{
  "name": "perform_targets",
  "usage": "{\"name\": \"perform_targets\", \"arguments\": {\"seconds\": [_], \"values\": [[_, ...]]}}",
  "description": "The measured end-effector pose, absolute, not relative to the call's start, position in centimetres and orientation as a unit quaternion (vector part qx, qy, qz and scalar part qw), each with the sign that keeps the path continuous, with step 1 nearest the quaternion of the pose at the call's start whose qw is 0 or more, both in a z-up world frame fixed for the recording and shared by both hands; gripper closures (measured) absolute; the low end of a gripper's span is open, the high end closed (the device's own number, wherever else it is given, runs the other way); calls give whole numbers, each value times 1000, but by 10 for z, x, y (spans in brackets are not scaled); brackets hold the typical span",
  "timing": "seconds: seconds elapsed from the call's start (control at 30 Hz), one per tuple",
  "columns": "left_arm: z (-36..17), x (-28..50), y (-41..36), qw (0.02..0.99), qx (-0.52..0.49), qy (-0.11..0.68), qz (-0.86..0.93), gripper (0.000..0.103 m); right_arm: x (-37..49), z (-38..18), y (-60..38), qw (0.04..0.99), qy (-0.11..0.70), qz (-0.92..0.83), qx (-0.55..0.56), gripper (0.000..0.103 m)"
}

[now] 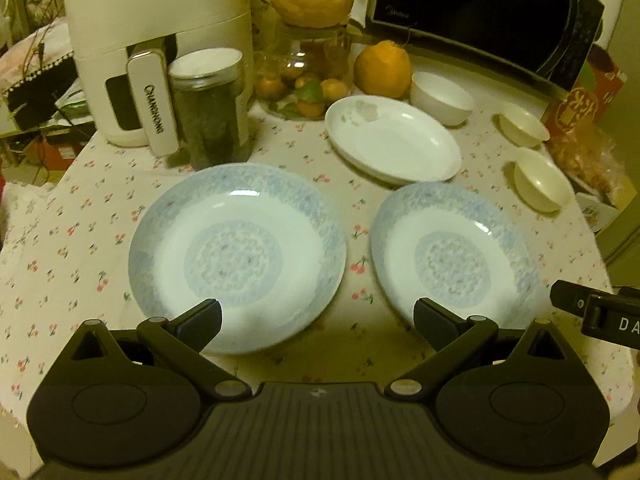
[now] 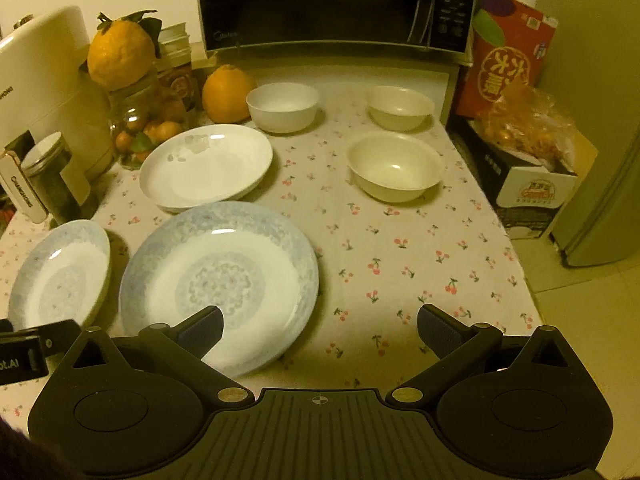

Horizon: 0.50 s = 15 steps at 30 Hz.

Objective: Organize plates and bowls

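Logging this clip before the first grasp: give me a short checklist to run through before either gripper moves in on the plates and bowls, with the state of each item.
1. Left gripper open and empty: ok.
2. Right gripper open and empty: ok.
3. Plates lie apart, none stacked: ok. The two blue-patterned plates sit side by side nearest the grippers, the white plate behind them.
4. White plate clean: not ok. Small pale bits lie near its far rim.
5. Three bowls upright and separate: ok.
6. Bare tablecloth for a stack: ok, to the right of the plates.
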<state>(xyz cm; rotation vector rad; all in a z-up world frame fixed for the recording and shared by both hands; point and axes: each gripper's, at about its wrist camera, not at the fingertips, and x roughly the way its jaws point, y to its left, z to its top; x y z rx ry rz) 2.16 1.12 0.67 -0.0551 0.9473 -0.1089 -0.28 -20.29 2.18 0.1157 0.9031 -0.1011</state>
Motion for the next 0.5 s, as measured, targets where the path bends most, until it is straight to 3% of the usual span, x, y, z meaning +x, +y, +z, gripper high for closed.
{"name": "perform_targets", "arguments": {"seconds": [0.33,0.5], "values": [[18,49,18,891,-65,435,-111,2,38,33,-229,874,469,22,128,0],[12,69,19,877,-92,445,-155,16,62,25,-249,857,473,50,198,0]]}}
